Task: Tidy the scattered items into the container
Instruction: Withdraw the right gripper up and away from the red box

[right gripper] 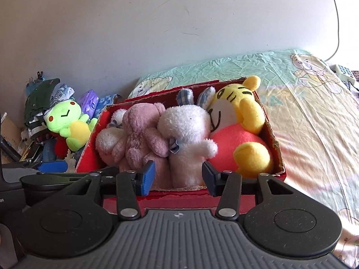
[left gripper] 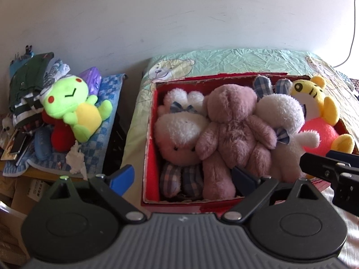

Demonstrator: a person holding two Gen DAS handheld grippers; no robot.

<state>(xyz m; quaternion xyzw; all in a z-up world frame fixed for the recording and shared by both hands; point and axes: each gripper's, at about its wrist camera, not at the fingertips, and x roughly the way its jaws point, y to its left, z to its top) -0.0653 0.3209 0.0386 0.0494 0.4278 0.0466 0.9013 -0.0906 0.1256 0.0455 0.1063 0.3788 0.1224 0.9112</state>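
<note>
Toys fill the red box (left gripper: 150, 134) on the bed's left edge. Green frog (left gripper: 74, 109) lies off-bed, left of both spread, empty grippers; left gripper (left gripper: 182, 178) is nearer than right gripper (right gripper: 178, 177).

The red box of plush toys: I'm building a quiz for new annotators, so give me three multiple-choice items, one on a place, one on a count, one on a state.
1. Where does the green frog plush lie?
A. inside the red box
B. on the cluttered stand left of the bed
C. on the floor

2. How many plush toys are in the red box?
A. two
B. four
C. six

3. What is the left claw holding?
A. nothing
B. the pink bear
C. the tiger plush

Answers:
1 B: the green frog plush lies on a blue checked cloth, outside the red box.
2 B: two white bunnies, a pink bear and a tiger plush.
3 A: the left claw stands open with nothing between its pads.
</note>
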